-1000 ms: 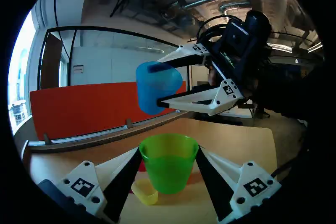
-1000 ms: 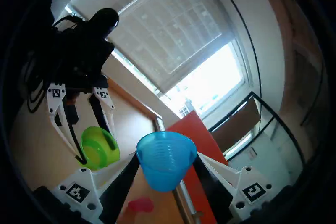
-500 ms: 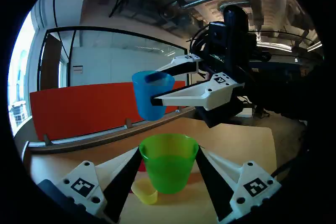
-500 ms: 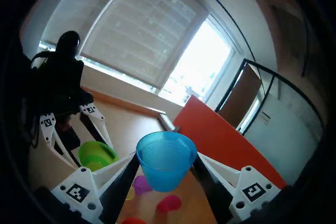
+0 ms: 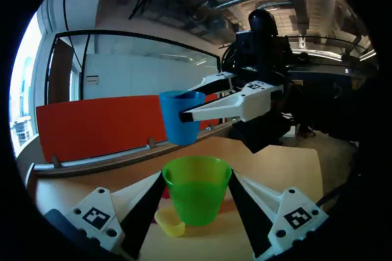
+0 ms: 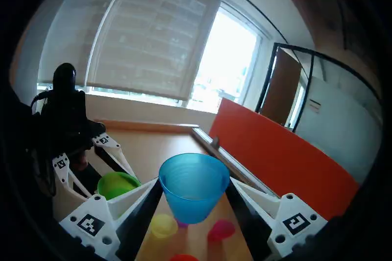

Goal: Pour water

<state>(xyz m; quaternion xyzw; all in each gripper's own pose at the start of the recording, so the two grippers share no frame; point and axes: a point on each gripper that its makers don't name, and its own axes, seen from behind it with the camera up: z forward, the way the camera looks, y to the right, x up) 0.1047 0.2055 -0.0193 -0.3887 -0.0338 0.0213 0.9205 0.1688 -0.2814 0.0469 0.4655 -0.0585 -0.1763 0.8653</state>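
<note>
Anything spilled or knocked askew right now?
Nothing stands out. The blue cup sits upright in the right gripper, the green cup upright in the left gripper, and I see no spill on the wooden table.

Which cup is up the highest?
The blue cup, gripped by the right gripper: it's higher than the green cup, while the yellow cup sits on the table.
</note>
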